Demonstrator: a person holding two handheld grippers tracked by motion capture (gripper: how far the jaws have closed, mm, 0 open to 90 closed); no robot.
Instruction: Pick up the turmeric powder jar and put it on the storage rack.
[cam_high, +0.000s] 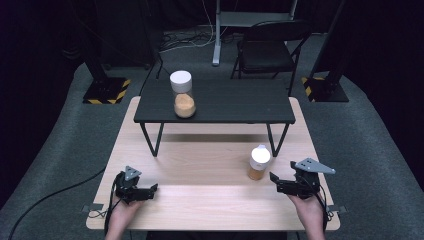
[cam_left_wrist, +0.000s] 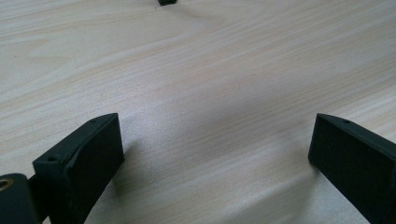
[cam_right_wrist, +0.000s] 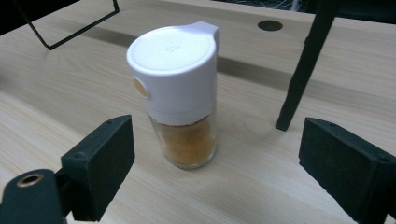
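Observation:
A small glass jar of orange powder with a white flip-top lid stands upright on the light wooden table, near its right side. My right gripper is just to the right of it, open and pointing at it. In the right gripper view the jar stands a little beyond the right gripper, whose pads do not touch it. A second, larger jar with a white lid and orange contents stands on the black raised shelf. My left gripper rests low at the table's front left, open; the left gripper has only bare wood between its jaws.
The black shelf stands on thin metal legs across the back half of the table, one leg just behind the small jar. A black folding chair and stand bases sit on the grey floor beyond.

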